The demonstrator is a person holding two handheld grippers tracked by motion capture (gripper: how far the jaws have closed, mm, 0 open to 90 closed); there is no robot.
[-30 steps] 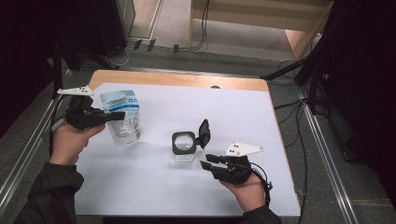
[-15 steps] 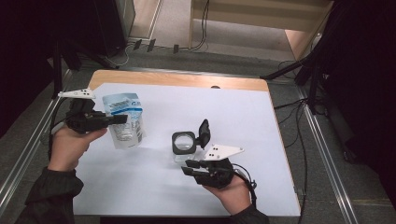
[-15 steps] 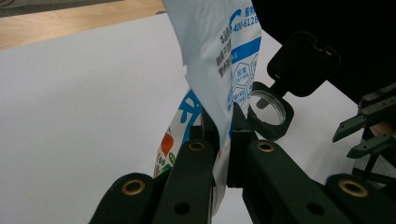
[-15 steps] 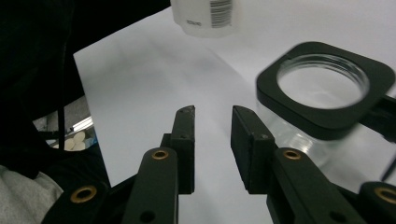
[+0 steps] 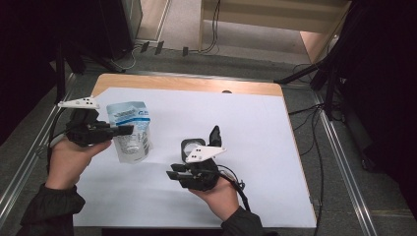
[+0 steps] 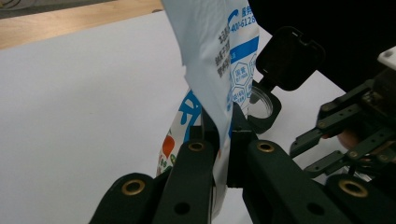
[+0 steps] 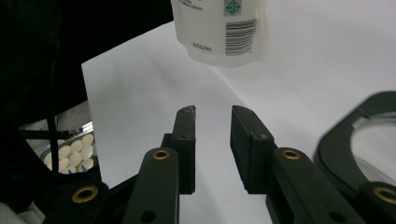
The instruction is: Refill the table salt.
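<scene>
A white and blue pouch (image 5: 129, 114) hangs upright over the left of the table, and my left gripper (image 5: 127, 130) is shut on its side edge. The left gripper view shows the jaws (image 6: 218, 133) pinching the pouch (image 6: 219, 70). A small clear jar (image 5: 193, 145) with a black rim stands mid-table with its black flip lid (image 5: 215, 133) raised. My right gripper (image 5: 172, 172) is just in front of the jar, pointing left toward the pouch. Its jaws (image 7: 214, 116) stand apart with nothing between them, the pouch's lower end (image 7: 219, 28) ahead and the jar rim (image 7: 345, 140) at the right.
A white sheet (image 5: 246, 123) covers most of the wooden table (image 5: 196, 84). In the right gripper view, a container of white round tablets (image 7: 72, 154) lies past the sheet's edge at lower left. Cables and stand legs lie on the floor around the table.
My right gripper has moved left across the front of the jar toward the pouch. The left hand has shifted slightly with the pouch still in its jaws.
</scene>
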